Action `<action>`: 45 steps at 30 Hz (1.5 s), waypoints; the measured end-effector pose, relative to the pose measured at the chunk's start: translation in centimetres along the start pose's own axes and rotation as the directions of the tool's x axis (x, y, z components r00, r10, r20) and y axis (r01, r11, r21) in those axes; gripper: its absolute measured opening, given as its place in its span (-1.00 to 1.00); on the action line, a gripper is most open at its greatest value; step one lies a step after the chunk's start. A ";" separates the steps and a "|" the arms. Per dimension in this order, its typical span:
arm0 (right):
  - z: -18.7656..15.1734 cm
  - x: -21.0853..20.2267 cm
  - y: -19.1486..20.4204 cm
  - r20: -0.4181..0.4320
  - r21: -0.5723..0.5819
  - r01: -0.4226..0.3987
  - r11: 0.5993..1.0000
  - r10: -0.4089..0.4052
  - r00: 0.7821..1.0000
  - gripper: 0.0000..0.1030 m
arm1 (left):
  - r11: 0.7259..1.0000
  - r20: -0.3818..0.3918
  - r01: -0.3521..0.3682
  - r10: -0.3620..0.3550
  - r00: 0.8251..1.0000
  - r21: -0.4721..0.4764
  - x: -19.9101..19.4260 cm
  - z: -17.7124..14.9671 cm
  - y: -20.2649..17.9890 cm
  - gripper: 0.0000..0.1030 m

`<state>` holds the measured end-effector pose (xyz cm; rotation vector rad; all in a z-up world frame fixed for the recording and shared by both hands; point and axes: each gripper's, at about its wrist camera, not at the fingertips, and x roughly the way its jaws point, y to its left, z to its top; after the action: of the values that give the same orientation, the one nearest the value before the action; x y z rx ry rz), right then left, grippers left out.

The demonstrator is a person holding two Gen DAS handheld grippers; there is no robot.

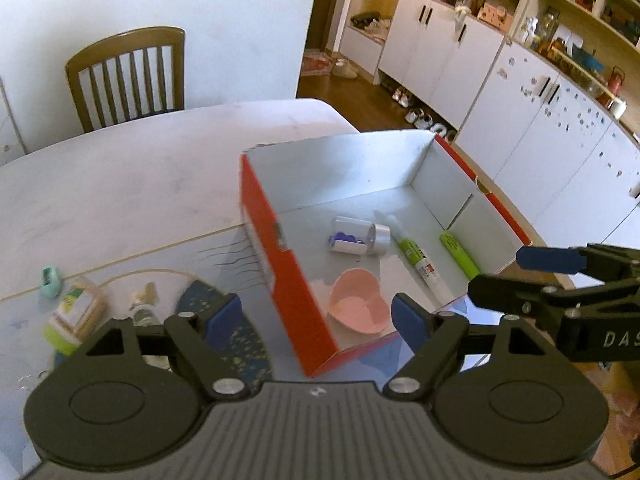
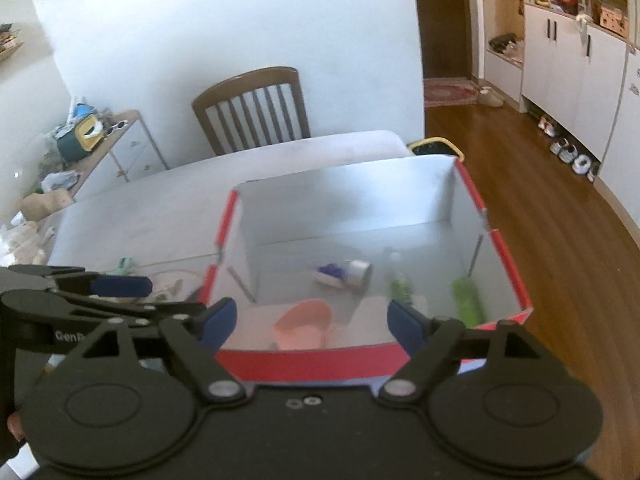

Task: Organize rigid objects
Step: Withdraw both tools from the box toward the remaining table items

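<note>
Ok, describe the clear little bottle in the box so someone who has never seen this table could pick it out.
Start at the red cardboard box on the white table. On its white floor, the clear bottle lies on its side, beside the green-and-white pen. It alone is see-through, with purple bits inside; the pink heart-shaped dish is opaque.

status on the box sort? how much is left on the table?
Done: clear jar, pink heart dish, two green tubes lie in the red box. In hand: nothing; left gripper and right gripper open. Left: green-capped bottle, small glass bottle, mint item on the table.
</note>
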<state>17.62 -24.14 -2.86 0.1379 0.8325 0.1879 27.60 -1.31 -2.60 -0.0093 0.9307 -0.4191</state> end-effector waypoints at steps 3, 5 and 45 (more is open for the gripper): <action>-0.3 -0.2 1.8 0.004 -0.012 -0.008 1.000 0.008 1.000 0.67 | 1.000 0.021 -0.011 0.011 1.000 -0.001 -1.7 -0.7 1.5 0.60; -0.5 -0.2 2.9 0.009 -0.016 -0.012 1.000 0.013 1.000 0.76 | 1.000 0.032 -0.019 0.019 0.999 -0.003 -2.6 -1.2 2.5 0.63; -6.5 9.4 18.0 -0.114 -0.145 -0.039 0.989 0.023 0.993 0.71 | 0.994 -0.019 -0.056 0.054 0.998 -0.095 -3.7 -15.0 18.9 1.00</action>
<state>16.97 -4.18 -10.49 0.0017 0.9251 0.2876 20.49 19.93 -12.29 -0.0669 0.9639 -0.3238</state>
